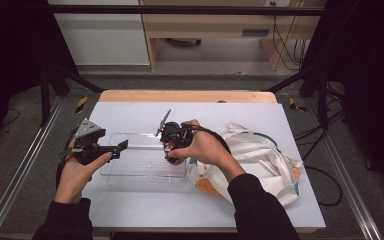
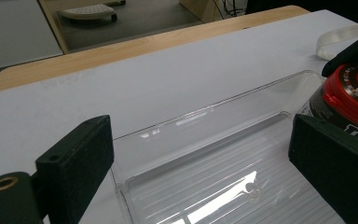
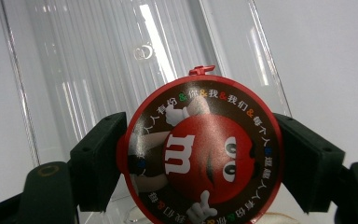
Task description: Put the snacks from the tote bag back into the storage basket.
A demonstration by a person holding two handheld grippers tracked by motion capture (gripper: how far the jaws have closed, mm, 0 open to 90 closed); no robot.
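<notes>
I hold one round candy tub (image 3: 200, 149) with a red lid tight in my right gripper (image 3: 200, 161), over the right end of the one clear tray (image 1: 130, 172). My left gripper (image 2: 200, 172) is open with nothing in it, at the tray's left end. One cloth bag (image 1: 260, 160) lies just right of the tray on the white table (image 1: 130, 112). Nothing blocks the tray.

Wooden cabinet (image 1: 220, 25) beyond grey floor (image 1: 190, 80)

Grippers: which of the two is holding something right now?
The right gripper: its jaws clamp the red-lidded candy tub over the clear tray. The left gripper stands open at the tray's left end.
</notes>
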